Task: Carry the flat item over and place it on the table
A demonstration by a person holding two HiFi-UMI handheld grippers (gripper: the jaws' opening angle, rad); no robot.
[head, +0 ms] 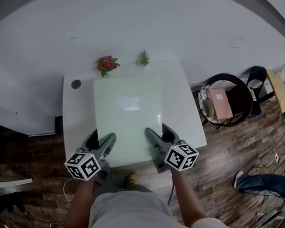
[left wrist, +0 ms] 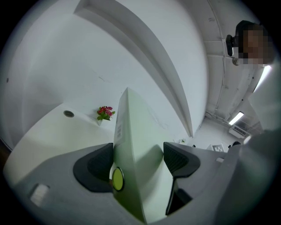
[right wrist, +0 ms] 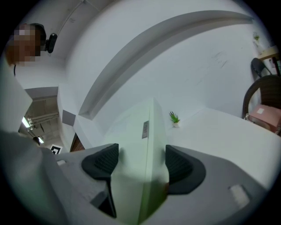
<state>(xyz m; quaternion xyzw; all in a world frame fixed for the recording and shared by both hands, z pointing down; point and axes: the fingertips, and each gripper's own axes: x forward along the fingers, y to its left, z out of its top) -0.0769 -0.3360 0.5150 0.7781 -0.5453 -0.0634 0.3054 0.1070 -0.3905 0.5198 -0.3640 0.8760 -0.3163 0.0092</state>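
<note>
Over table, hand-held grippers clamp panel; forearms outstretched.

Two claws, one flat panel, one table, two small plants

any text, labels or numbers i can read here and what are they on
No text here is readable.
Small label on the edge of the pale green flat panel: print too blurred to read.
Marker cubes on the left tool and right tool: black-and-white square patterns, no words.
</note>
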